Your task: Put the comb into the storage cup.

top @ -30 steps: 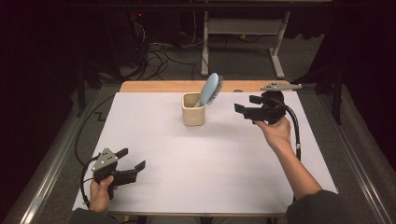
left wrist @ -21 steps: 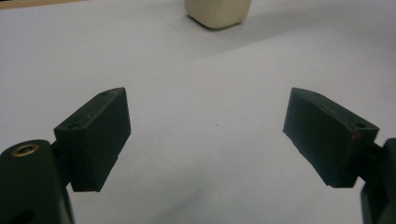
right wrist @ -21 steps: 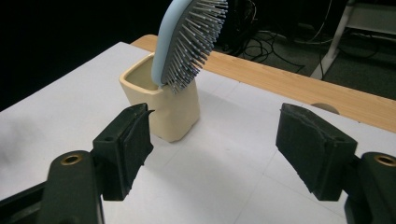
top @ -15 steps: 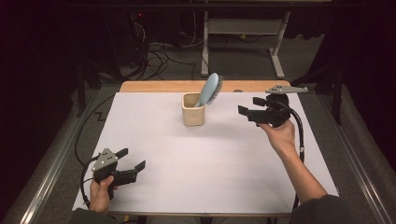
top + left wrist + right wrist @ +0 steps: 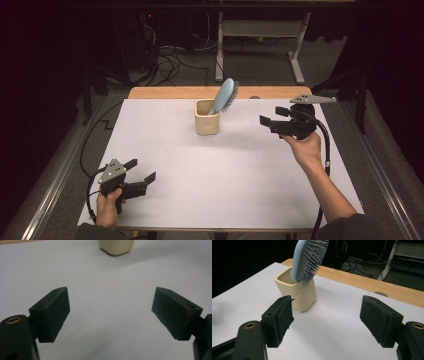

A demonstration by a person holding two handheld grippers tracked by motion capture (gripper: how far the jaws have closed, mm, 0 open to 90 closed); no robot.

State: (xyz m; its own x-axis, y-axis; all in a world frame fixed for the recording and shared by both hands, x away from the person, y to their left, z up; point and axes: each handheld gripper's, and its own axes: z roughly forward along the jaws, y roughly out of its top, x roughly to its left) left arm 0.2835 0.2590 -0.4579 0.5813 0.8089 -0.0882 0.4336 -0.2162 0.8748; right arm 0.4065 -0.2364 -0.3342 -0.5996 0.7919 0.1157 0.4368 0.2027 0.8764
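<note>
High view looks down over the table; both gripper views, low and close, share the cup.

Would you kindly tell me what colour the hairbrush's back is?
Light blue; the hairbrush shows best in the right gripper view.

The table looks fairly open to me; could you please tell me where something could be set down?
Bare white sheet runs wide between the cup and the near edge, between both tongs. The only crowded spot is the far middle, where the hairbrush leans out of the cup.
</note>
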